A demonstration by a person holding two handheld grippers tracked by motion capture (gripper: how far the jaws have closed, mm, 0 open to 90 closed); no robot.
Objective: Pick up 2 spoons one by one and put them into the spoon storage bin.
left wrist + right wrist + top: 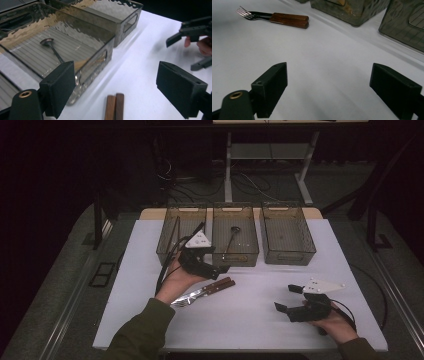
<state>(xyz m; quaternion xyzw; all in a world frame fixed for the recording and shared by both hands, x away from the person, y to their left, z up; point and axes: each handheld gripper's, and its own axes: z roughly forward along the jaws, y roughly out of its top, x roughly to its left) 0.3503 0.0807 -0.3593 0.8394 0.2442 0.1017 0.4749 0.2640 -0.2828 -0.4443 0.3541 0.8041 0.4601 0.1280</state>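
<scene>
Sorting of cutlery into bins was judged in hand. Spoon (51,46) lay in middle bin (235,257). Left gripper (220,268) was released, empty, at 12 o'clock of two wooden-handled pieces (207,290) on table (250,320). Right gripper (289,299) was released, idle. Next, descent onto handles was called for.

Count from my side of table:

- Clear bins (235,240): three, in row beyond my left tongs (220,265).
- Spoon (232,236): one, in middle bin, just ahead of my left tongs.
- Wooden-handled pieces (212,287): two, side by side, below my left tongs, well left of my right tongs (288,298). One shows fork tines; second piece's head unclear.
- Tongs: two, one per hand, both with jaws apart, nothing between.
</scene>
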